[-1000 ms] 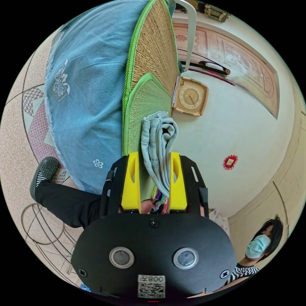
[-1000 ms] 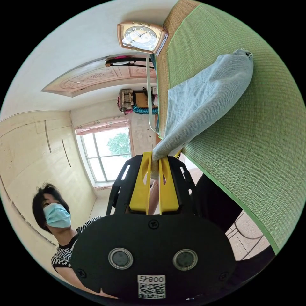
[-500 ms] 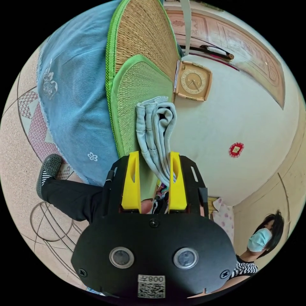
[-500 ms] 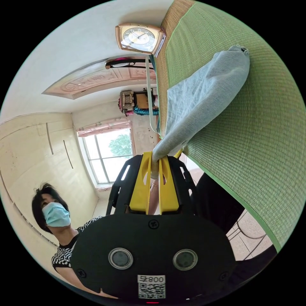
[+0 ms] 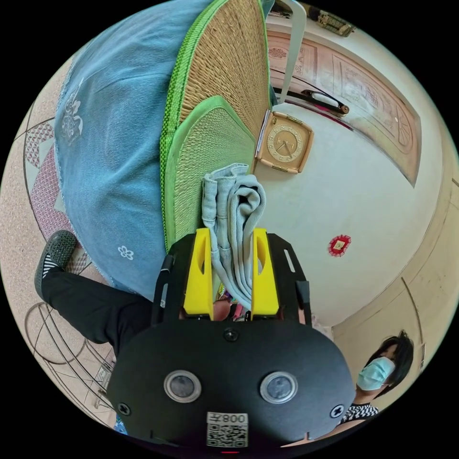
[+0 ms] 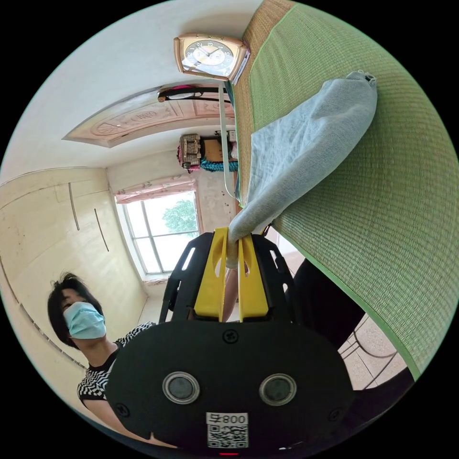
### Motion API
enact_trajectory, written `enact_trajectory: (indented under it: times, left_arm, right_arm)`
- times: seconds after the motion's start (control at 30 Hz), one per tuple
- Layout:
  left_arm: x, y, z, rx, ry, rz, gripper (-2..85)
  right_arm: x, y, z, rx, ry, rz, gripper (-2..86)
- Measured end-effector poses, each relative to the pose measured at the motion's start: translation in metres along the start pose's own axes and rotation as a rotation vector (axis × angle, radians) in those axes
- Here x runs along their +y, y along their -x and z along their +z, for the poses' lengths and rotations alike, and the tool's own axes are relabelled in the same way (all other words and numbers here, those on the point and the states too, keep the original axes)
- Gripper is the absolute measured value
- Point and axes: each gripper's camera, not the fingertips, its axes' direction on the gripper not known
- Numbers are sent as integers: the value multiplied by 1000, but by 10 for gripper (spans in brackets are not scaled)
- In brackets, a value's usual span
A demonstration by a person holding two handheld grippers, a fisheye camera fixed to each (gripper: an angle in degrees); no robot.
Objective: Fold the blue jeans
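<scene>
Underneath everything lies a wide green woven-straw mat [image 6: 382, 201] with a bright green border, and the pale blue denim jeans [image 6: 306, 153] rest partly on it. In the right gripper view they stretch away from you as one long band, running from the jaws out across the mat to a far bunched end. Your right gripper [image 6: 233, 248], black with yellow jaws, is clenched on the near end, both jaws pressing thin cloth. Your left gripper [image 5: 232, 253] has a thick gathered bundle of the same jeans [image 5: 234, 205] standing between its yellow jaws; the jaws sit wider, and whether both press it cannot be told. The long axis points straight ahead, so both hands hold near ends.
</scene>
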Motion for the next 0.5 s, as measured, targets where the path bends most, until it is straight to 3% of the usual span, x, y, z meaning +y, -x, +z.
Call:
enact_trajectory:
  times: [0.5]
  left_arm:
    - [54, -41, 128, -71, 46, 156, 68]
  right_arm:
    - [70, 5, -80, 34, 22, -45, 4]
